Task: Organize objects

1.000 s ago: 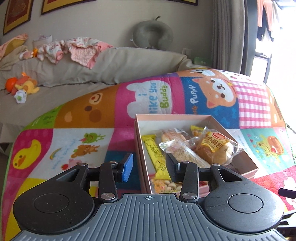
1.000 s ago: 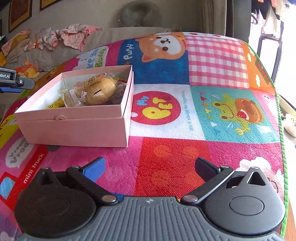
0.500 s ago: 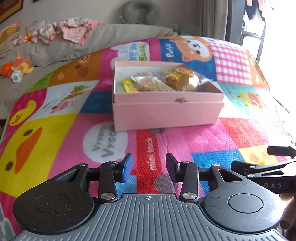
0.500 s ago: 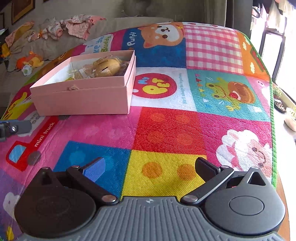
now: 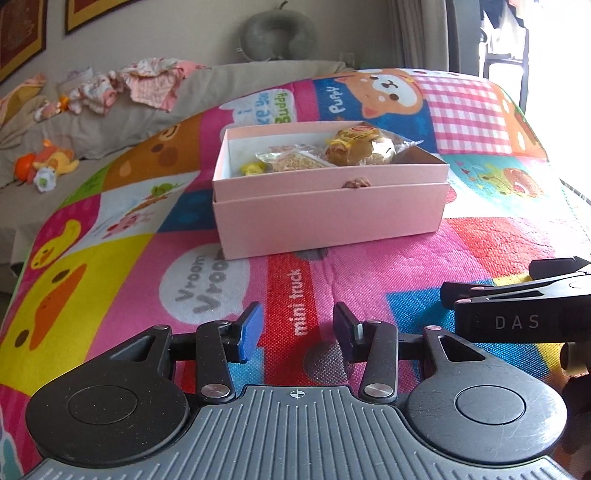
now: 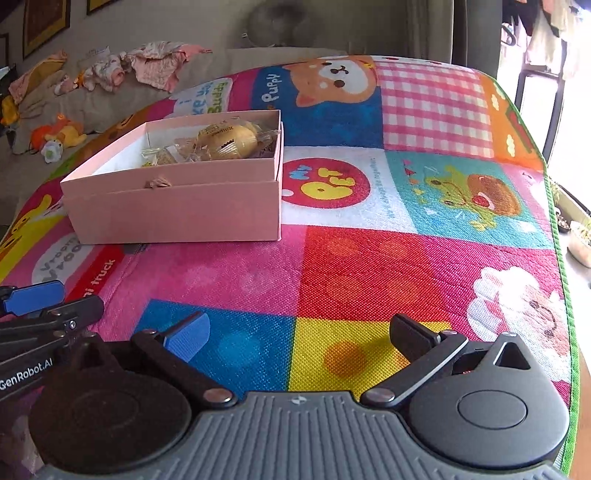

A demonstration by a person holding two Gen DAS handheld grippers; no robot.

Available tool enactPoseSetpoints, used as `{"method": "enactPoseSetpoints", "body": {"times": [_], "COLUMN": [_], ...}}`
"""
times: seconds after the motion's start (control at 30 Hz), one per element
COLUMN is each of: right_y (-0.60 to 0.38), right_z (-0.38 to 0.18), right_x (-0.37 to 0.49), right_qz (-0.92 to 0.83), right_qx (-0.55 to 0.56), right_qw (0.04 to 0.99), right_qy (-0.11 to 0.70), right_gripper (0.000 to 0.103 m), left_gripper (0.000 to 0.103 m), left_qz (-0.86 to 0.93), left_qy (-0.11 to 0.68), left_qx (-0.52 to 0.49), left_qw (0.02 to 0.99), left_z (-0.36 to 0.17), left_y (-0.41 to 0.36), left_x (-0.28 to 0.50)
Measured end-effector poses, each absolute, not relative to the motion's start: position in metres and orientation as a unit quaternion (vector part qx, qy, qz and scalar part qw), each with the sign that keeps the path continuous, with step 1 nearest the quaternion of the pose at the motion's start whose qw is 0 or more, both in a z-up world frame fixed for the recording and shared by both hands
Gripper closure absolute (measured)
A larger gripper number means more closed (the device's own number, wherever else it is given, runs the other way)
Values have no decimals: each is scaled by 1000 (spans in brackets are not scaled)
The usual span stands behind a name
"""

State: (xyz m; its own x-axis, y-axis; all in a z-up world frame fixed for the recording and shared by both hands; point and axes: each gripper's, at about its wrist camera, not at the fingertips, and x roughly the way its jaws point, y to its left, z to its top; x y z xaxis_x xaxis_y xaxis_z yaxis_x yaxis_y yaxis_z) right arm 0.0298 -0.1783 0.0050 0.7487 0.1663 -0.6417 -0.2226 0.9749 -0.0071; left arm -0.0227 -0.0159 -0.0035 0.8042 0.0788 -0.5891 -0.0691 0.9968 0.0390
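Note:
An open pink box (image 5: pixel 328 210) sits on the colourful cartoon mat (image 5: pixel 369 266). Inside lie a wrapped golden bun (image 5: pixel 358 146), a clear packet of grainy snacks (image 5: pixel 295 160) and a yellow packet (image 5: pixel 251 169). The box also shows in the right wrist view (image 6: pixel 173 210), with the bun (image 6: pixel 225 142) inside. My left gripper (image 5: pixel 297 330) is open and empty, low over the mat in front of the box. My right gripper (image 6: pixel 301 334) is wide open and empty, in front and to the right of the box. Its fingers (image 5: pixel 517 291) show at the right of the left wrist view.
A grey sofa (image 5: pixel 122 122) behind the mat holds crumpled baby clothes (image 5: pixel 147 83), an orange plush toy (image 5: pixel 44 162) and a neck pillow (image 5: pixel 277 33). The mat's right edge (image 6: pixel 554 221) drops off toward potted plants and a bright window.
Both grippers have pulled back from the box toward the near side of the mat. The left one was over the box's contents one second ago. Both stayed open and empty.

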Motion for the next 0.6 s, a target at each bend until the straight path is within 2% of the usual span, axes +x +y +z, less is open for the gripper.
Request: {"method": "enactPoseSetpoints", "body": {"times": [0.6], "right_y": [-174], "right_z": [4], "right_x": [27], "right_qz": [127], "right_qx": [-44], "right_qw": [932], "right_qy": [338], "right_gripper": [0], "left_gripper": [55], "left_qz": [40], "left_qy": [311], "left_qx": [-4], "left_qw": [950], "left_z": [-3], "left_y": [-13], "left_x": [-22]}}
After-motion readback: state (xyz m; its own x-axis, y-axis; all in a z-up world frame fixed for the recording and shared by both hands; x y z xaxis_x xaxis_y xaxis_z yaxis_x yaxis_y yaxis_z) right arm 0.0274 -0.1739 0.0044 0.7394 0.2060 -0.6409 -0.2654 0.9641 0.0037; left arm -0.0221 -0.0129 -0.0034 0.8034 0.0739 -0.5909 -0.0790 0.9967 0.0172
